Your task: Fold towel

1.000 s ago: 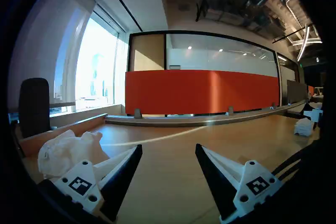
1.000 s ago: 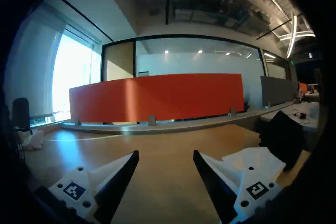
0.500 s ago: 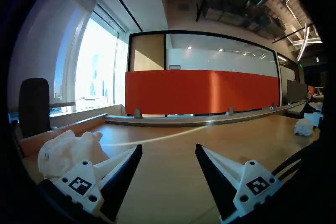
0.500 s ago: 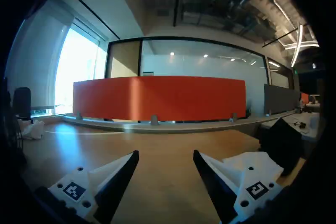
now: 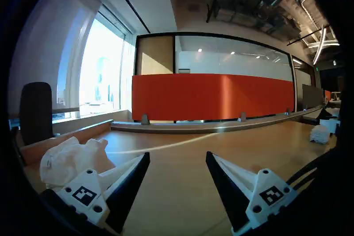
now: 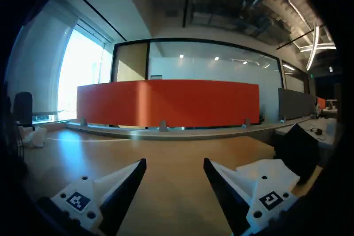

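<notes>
Left claw (image 5: 177,161) gapes wide and empty, with the crumpled towel (image 5: 71,160) just beside one finger.

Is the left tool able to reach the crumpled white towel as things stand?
Probably yes: the left tool is open, and the towel lies just left of it on the table, with nothing between them.

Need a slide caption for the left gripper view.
Open left gripper looks across the table, crumpled towel by one finger, orange divider beyond.
</notes>
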